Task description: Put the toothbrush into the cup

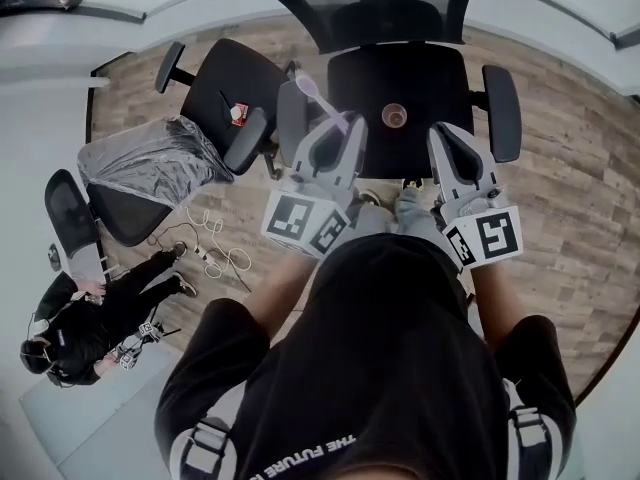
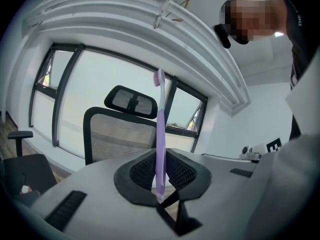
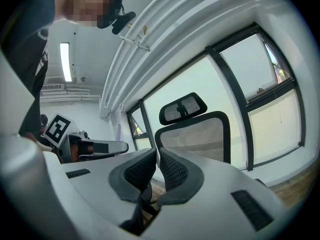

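Note:
A purple toothbrush (image 1: 322, 94) sticks up and to the left out of my left gripper (image 1: 346, 122), which is shut on its handle. In the left gripper view the toothbrush (image 2: 160, 129) stands upright between the black pads (image 2: 142, 171), bristle head on top. A small brown cup (image 1: 394, 116) stands on the black seat (image 1: 430, 78) of an office chair, just right of the left gripper's tips. My right gripper (image 1: 446, 130) hovers to the right of the cup. In the right gripper view, the right gripper (image 3: 158, 156) holds its pads together with nothing between them.
A mesh-backed office chair (image 2: 122, 134) stands by tall windows. Two more black chairs (image 1: 225, 88) and a silver-covered one (image 1: 150, 158) are at the left. Cables (image 1: 215, 238) lie on the wooden floor. Another person (image 1: 90, 318) crouches at the lower left.

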Demonstrator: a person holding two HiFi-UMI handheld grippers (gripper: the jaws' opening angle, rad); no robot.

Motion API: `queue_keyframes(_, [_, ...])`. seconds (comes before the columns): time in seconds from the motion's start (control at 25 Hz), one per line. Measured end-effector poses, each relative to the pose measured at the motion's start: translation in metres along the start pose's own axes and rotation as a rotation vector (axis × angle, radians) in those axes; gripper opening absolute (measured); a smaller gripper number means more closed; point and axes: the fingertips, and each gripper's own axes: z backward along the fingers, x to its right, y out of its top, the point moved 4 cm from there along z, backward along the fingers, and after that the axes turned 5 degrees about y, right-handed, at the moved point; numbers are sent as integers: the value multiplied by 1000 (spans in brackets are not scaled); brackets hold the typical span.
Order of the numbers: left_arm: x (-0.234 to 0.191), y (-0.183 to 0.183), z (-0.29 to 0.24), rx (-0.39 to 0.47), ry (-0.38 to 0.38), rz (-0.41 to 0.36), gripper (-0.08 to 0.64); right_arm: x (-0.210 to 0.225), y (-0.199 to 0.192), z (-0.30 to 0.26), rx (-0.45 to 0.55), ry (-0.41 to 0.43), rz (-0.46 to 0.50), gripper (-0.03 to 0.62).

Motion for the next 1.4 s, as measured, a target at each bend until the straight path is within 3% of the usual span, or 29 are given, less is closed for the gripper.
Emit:
queue_keyframes(0.44, [-54, -61, -66, -48, -5, -22, 58, 32, -46, -42, -100, -79, -28, 35])
queue_keyframes(0.68, [-78, -140, -100, -123, -51, 0, 58, 52, -105, -63, -172, -111, -52, 35])
queue_keyframes(0.96, [-111, -239, -137, -179, -33, 12, 58, 72, -190, -84, -244, -105, -60, 35])
queue_keyframes(1.08, [-120, -278, -156, -180, -48, -27, 58, 82, -228, -89, -261, -111, -81, 35])
queue_keyframes(1.2, [-131, -310, -168, -176, -17, -60, 58, 91, -259, -91, -274, -116, -99, 35])
queue_keyframes(1.4, [-147, -361, -180, -182, -7, -114, 58, 101, -293, -90, -281, -133, -124, 35])
